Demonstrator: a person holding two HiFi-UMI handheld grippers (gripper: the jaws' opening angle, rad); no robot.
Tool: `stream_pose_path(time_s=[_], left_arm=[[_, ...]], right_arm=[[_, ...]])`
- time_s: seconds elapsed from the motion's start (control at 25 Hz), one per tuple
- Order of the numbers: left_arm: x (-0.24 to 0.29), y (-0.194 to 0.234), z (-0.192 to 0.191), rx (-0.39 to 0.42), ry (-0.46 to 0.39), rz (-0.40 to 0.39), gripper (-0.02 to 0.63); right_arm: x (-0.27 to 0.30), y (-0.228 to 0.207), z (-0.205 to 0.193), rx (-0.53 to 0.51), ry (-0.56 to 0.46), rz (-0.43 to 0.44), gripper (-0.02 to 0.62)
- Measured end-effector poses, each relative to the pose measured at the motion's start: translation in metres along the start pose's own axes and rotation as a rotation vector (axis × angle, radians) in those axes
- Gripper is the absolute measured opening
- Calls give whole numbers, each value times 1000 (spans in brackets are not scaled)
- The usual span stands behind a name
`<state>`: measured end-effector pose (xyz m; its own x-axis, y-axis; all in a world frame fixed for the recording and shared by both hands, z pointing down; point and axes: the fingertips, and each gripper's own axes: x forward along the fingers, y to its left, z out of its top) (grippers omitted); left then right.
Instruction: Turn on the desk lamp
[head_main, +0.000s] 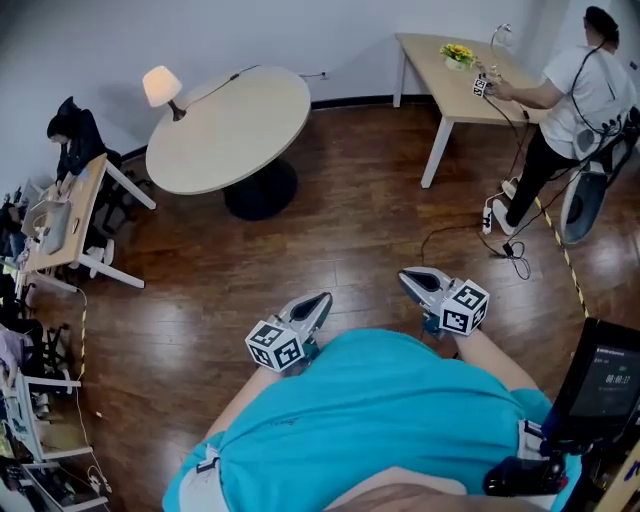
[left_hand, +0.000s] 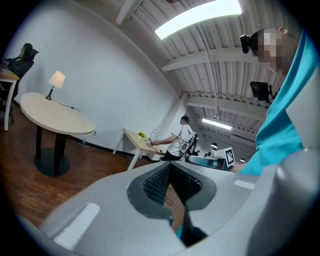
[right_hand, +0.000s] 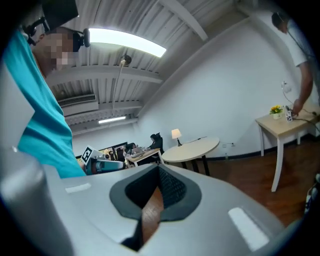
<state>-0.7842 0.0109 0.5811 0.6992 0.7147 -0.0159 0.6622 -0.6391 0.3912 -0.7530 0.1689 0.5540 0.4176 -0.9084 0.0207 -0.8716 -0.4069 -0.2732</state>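
The desk lamp stands at the far left rim of the round cream table; its white shade glows and its cord trails across the tabletop. It shows small in the left gripper view and in the right gripper view. My left gripper and right gripper are held close to my body above the wooden floor, far from the table. Both point towards the room. Each has its jaw tips touching, with nothing between them.
A person works at a rectangular desk at the back right, with cables on the floor beside it. Another person sits at a cluttered desk on the left. A dark screen stands at my right.
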Motion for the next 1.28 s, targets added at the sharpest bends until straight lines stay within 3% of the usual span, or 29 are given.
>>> stream_pose_path(time_s=[0.2,0.44,0.84,1.28], left_arm=[[10,11,0,-32,-15,10,104],[-21,-46,-35,-15,-23,-6,104],[4,-81,-28,57,-39,39,104],[-6,-72,-37,56,-51,60,104]], right_arm=[[-4,-14,-13,93,-11,-10,2],[-55,30,-39,24,-15,-32,0],[-96,17,-20,-32,-15,-2,0],[-85,23,-29,-63,-11,29,0]])
